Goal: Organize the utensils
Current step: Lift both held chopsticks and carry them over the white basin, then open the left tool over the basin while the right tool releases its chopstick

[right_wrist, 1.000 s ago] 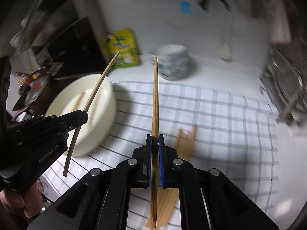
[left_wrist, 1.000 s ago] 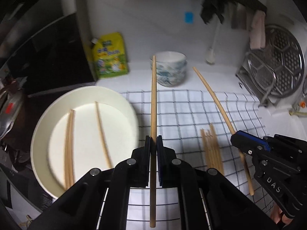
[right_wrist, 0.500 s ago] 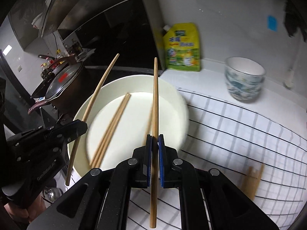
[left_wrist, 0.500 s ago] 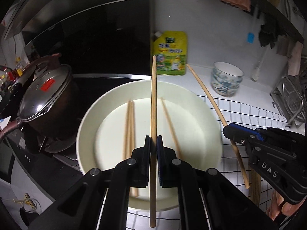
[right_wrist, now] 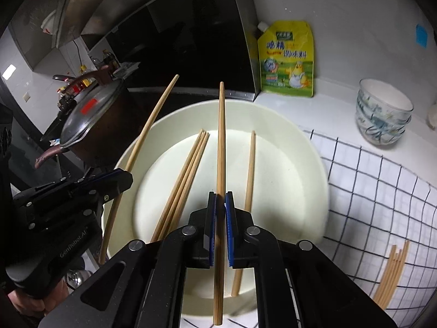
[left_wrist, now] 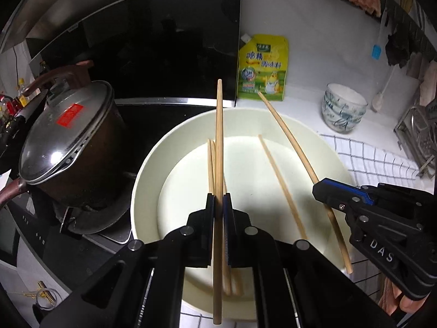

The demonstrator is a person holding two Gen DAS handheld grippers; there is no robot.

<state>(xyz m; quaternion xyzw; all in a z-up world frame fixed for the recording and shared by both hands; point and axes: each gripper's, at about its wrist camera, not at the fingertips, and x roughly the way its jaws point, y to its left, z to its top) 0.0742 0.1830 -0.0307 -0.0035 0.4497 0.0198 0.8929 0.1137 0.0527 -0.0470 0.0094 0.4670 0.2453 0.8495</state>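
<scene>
Roughly midway, I'd say: the big white bowl [right_wrist: 314,158] on the counter [right_wrist: 322,104] already has chopsticks lying flat in it, a tight bunch of three [right_wrist: 185,180] toward the pot side and a single one [right_wrist: 247,191] toward the cloth side, as the right wrist view shows them. Both tools are over that bowl, each clamped on one more chopstick. The left tool [left_wrist: 218,202] is closed tight on a chopstick [left_wrist: 218,142] that runs straight out past its tips above the bowl's middle, with its back end sticking out behind the jaws. The right tool [right_wrist: 220,199] grips its own chopstick [right_wrist: 220,142] the same way, pointing across the bowl toward the dark stove wall. Neither stick touches the bowl floor as far as I can tell; both look to be held above it.

What's left: these two have to be let go into the bowl, and then there is a small heap of chopsticks [right_wrist: 393,273] lying on the checked cloth [right_wrist: 382,180], well apart from the bowl on the side away from the pot [left_wrist: 73,147]. Those have to be fetched too. The patterned cup [right_wrist: 382,120] and yellow pouch [right_wrist: 286,60] beyond the bowl seem to play no part
</scene>
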